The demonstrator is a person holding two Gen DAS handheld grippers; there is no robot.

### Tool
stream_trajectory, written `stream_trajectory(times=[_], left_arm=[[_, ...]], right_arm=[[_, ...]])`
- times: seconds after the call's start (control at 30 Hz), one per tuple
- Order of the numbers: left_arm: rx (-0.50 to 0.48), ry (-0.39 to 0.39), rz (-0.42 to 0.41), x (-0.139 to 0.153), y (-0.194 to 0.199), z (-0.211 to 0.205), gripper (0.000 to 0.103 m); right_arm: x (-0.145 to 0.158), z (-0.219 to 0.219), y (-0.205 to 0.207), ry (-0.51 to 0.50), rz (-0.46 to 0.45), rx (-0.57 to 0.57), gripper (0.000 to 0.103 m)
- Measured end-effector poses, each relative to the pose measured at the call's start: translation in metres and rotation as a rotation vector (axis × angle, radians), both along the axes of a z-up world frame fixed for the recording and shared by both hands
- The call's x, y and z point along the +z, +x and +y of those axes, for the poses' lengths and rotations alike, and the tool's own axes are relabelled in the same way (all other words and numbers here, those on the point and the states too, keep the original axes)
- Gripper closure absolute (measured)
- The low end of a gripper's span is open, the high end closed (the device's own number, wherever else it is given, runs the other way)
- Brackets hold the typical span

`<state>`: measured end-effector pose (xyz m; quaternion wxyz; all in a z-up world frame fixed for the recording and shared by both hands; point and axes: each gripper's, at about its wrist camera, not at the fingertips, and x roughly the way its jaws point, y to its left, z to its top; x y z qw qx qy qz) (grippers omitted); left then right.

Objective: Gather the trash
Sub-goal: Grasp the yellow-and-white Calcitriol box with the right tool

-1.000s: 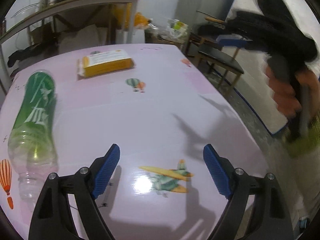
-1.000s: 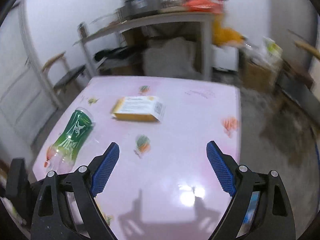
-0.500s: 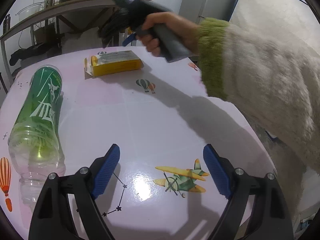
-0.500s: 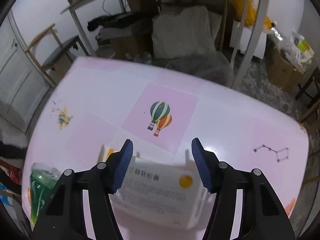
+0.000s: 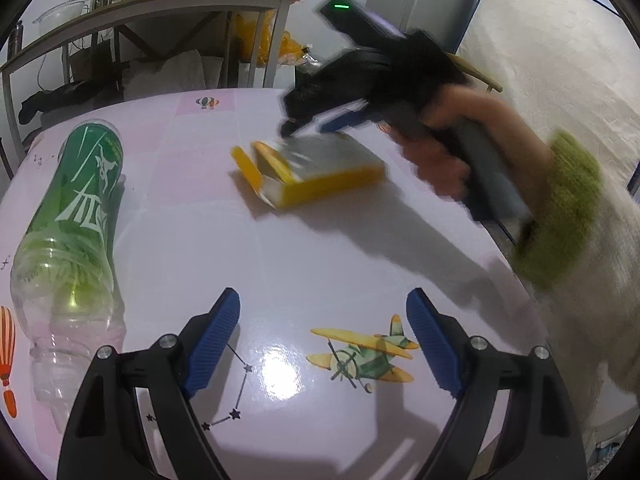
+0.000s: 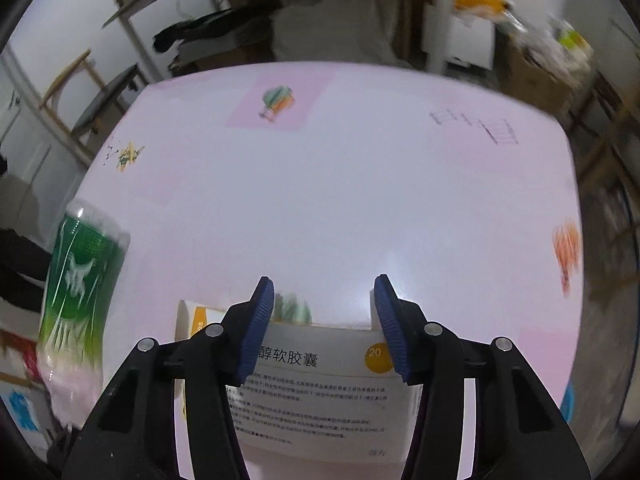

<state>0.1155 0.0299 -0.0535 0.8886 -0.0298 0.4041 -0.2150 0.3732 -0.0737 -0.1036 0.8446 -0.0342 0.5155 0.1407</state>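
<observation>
A yellow and white medicine box with open end flaps lies mid-table, also seen printed side up in the right wrist view. My right gripper reaches down over it from the right. Its jaws are closing with the box between them, and the blue pads hold its far part. A green-labelled clear plastic bottle lies on its side at the left. My left gripper hangs open over the pink table near the front edge, nothing between its fingers.
A person's hand and a cream sleeve with a green cuff cross the right side. Behind the table stands a cluttered shelf bench with boxes under it. A mattress leans at the right, and a chair stands far left.
The right gripper swung in from the right, came down over the box and narrowed its jaws. The box has shifted nearer and to the right, over the balloon print. The left gripper stayed put.
</observation>
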Motion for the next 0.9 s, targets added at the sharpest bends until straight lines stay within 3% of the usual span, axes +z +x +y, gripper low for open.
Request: stream_trajectory(times=[0.17,0.3,0.43,0.6,0.77,0.9], left_arm=[[-0.017,0.000,0.007,0.001,-0.006,-0.006,0.020],[-0.039,-0.021,0.008,0.000,-0.011,-0.013,0.022],[-0.070,-0.086,0.048,-0.002,-0.011,-0.018,0.029],[-0.078,-0.110,0.078,-0.003,-0.004,-0.028,0.036],[-0.066,-0.116,0.102,-0.005,-0.002,-0.027,0.038],[-0.064,-0.108,0.115,-0.007,0.000,-0.024,0.038]], right_arm=[[-0.006,-0.042,-0.051,0.093,0.066,-0.191,0.049],[-0.003,-0.069,-0.083,0.254,0.095,-0.271,0.044],[0.009,-0.077,-0.099,0.244,0.024,-0.216,0.033],[-0.003,-0.071,-0.101,0.243,0.086,-0.126,0.033],[-0.010,-0.079,-0.129,0.362,0.202,-0.056,0.033],[0.003,-0.084,-0.140,0.345,0.149,-0.019,0.032]])
